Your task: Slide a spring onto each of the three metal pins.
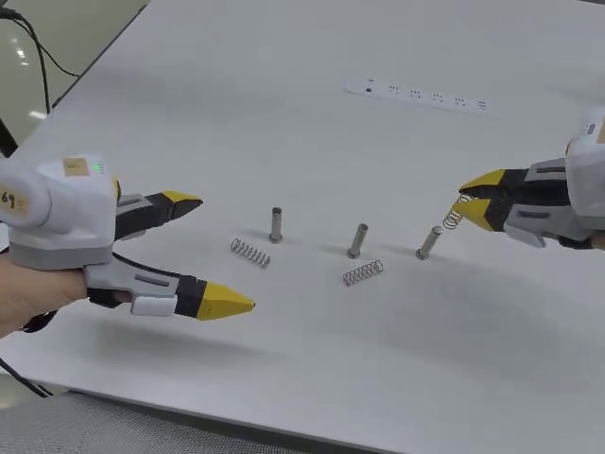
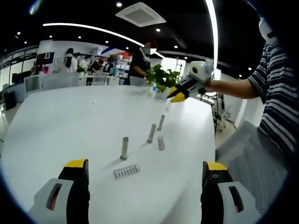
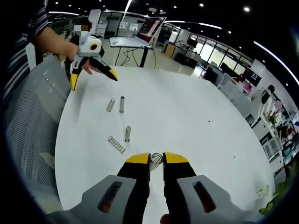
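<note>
Springs: I count three. The held spring (image 1: 453,218) is pinched at its upper end in the right gripper (image 1: 465,200). It slants down from there, and its lower end meets the top of the right pin (image 1: 428,243). I cannot tell whether any coil has gone over that pin.
Right gripper: the jaws are nearly together and clamp the coils just behind the yellow tips. In its own view I see the spring wedged between the two tips.
Left gripper (image 1: 220,252): the jaws are spread wide with nothing between them. It hovers over the table (image 1: 312,378) to the left of the pins, tips pointing toward them.
Loose springs: the left spring (image 1: 250,253) lies flat just beside the left pin (image 1: 276,225), on its near-left side. The second spring (image 1: 363,273) lies flat just in front of the middle pin (image 1: 356,240). Neither touches a gripper.
Pins: all three stand in a row on the white table. The left pin and middle pin are bare.
Power strip (image 1: 419,96): it lies flat on the far side, well apart from the pins.
Sleeve (image 2: 275,93): in the left gripper view I see striped cloth on the arm behind the right gripper.
</note>
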The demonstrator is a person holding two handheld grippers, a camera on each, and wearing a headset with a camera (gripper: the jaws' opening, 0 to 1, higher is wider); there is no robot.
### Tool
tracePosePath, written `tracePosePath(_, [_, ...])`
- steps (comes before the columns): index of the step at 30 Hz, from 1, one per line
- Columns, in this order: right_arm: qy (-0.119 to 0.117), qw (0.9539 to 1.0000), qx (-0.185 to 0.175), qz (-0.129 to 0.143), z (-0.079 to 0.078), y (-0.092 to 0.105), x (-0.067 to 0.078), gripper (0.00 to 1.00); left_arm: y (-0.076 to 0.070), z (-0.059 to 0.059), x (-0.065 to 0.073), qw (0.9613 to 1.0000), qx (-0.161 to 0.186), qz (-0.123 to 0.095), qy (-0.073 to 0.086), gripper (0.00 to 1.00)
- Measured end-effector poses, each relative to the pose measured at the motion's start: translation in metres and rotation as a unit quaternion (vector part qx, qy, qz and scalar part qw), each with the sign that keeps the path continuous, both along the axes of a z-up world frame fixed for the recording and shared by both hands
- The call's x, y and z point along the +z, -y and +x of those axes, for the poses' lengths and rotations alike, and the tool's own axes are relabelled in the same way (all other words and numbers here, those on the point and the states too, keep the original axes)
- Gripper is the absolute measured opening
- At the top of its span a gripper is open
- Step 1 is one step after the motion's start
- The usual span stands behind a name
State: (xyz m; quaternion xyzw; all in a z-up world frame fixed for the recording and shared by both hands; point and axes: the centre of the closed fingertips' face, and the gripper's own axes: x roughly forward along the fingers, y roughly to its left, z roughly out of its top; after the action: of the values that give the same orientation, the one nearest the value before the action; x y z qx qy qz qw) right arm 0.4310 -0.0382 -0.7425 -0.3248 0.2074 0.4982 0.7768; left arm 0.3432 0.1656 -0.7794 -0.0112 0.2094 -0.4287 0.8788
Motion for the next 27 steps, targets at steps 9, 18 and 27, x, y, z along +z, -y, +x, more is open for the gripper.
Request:
tracePosePath(9, [-0.015,0.9998,-0.007,0.005,0.004,-0.003,-0.007,0.07,0.000,-0.004,-0.003,1.0000,0.000,0.003,-0.002,0.98])
tracePosePath(18, [-0.024,0.9997,-0.008,0.000,0.007,-0.004,-0.012,0.07,-0.002,-0.004,-0.003,1.0000,0.005,0.001,-0.003,0.98])
tracePosePath(27, [-0.030,0.9995,-0.007,-0.005,0.007,-0.005,-0.019,0.07,-0.005,-0.003,-0.004,1.0000,0.008,0.001,-0.005,0.98])
